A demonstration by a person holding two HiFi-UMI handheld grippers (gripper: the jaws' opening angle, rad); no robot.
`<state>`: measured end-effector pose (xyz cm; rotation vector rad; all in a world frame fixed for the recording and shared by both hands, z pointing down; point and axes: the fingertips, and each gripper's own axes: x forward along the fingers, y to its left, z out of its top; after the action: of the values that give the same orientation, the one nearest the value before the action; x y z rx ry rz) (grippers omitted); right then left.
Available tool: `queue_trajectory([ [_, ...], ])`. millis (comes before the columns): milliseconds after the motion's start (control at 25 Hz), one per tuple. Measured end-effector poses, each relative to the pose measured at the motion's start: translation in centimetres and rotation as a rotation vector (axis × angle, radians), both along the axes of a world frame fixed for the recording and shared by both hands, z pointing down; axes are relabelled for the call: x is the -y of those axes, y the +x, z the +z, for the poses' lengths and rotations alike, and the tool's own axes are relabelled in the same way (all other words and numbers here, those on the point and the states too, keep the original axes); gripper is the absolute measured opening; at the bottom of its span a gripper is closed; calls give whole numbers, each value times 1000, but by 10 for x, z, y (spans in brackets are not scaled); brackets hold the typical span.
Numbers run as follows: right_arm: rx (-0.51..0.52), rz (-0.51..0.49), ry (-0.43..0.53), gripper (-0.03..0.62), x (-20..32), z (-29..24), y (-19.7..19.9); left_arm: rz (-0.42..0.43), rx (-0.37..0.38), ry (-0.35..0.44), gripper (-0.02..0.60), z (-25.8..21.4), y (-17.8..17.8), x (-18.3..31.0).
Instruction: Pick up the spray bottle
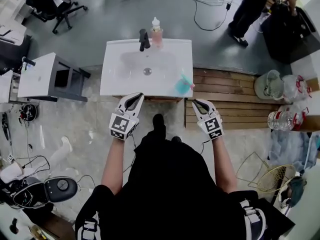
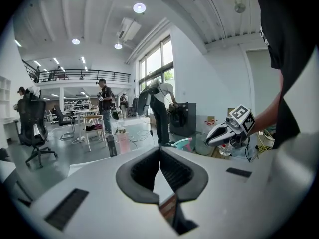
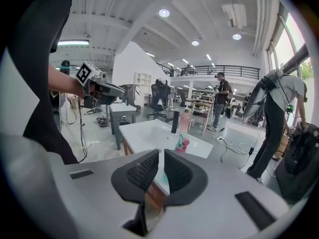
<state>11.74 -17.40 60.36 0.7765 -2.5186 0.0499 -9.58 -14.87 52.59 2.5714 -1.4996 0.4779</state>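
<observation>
The spray bottle, teal with a pink trigger, stands near the front right corner of the white sink counter. It shows small past the jaws in the right gripper view and the left gripper view. My left gripper hangs at the counter's front edge, shut and empty. My right gripper is just short of the counter's front right corner, a little below and right of the bottle. Its jaws stand a narrow slit apart with nothing between them. Each gripper shows in the other's view.
A black faucet and a pink soap bottle stand at the counter's back edge. A white side table is to the left, a wooden pallet with water bottles to the right. A person stands beyond.
</observation>
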Motion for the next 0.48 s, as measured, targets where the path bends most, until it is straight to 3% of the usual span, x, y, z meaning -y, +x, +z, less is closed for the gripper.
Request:
queue_trajectory([
  [200, 75, 28, -20, 175, 31, -1, -21, 58, 0, -13, 23, 7, -15, 39],
  [400, 90, 125, 9, 358, 58, 0, -31, 115, 8, -7, 23, 4, -26, 71],
  [480, 87, 154, 13, 398, 66, 2, -36, 128, 9, -4, 23, 4, -34, 82],
])
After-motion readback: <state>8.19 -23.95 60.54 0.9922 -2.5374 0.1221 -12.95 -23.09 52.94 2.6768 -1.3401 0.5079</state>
